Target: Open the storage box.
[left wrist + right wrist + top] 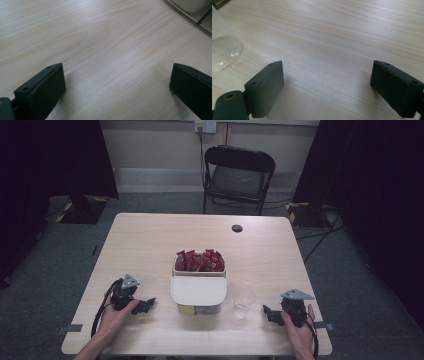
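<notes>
Pale wooden table [150,240] with white box [198,290] of red packets, clear cup [243,301] beside.

A recording room set up like a lab: a pale wooden table [150,245] on grey carpet [60,265], black curtains [55,160] at both sides, a folding chair [239,177] beyond it, cables [320,237] trailing across the floor below a wall socket [205,126].
</notes>
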A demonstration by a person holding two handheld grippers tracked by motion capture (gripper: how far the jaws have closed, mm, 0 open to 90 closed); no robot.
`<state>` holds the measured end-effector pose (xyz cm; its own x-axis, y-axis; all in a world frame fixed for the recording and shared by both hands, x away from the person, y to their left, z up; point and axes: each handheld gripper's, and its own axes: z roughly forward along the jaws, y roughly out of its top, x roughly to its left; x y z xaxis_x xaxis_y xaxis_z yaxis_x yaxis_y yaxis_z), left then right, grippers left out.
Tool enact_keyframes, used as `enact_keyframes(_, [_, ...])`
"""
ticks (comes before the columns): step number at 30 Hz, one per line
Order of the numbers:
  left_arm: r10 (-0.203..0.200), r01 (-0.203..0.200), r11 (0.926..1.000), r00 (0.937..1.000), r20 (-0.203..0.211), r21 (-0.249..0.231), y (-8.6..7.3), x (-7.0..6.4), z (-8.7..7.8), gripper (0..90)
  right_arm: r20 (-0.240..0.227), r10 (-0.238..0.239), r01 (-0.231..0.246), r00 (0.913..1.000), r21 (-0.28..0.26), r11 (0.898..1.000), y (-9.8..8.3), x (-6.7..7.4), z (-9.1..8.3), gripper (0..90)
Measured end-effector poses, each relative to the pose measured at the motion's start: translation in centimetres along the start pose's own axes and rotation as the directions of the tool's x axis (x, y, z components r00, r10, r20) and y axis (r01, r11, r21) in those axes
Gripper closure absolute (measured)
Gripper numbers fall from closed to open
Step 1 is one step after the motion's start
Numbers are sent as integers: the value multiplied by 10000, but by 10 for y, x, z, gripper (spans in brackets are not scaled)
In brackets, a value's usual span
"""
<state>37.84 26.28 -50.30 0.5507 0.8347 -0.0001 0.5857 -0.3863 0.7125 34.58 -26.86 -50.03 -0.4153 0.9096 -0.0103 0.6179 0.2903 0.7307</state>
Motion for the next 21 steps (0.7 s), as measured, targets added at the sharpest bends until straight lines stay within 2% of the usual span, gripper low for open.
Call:
enact_keyframes(11, [-187,187,9998,9998,-107,54,0,-1,-4,41,94,67,-67,9999,49,10000,0,0,1,82])
enact_keyframes(13, [-184,185,9998,9997,-159,60,-1,0,-5,78,92,80,-80,9999,54,10000,0,0,1,82])
enact_keyframes(14, [-392,391,9992,9991,-152,-27,-1,1,-6,101,91,80,-81,9999,53,10000,0,0,1,82])
enact_keyframes(15, [-392,391,9992,9991,-152,-27,-1,1,-6,122,91,80,-81,9999,53,10000,0,0,1,82])
enact_keyframes(17, [-532,532,9985,9986,-57,-106,-1,2,-8,157,93,79,-79,9999,54,10000,0,0,1,82])
enact_keyframes(18, [-561,562,9983,9984,124,-137,-1,2,-9,156,95,83,-84,9999,56,9999,0,0,1,78])
enact_keyframes(21, [-628,633,9979,9977,270,-156,0,1,-9,157,118,106,-106,9999,64,9999,0,0,1,73])
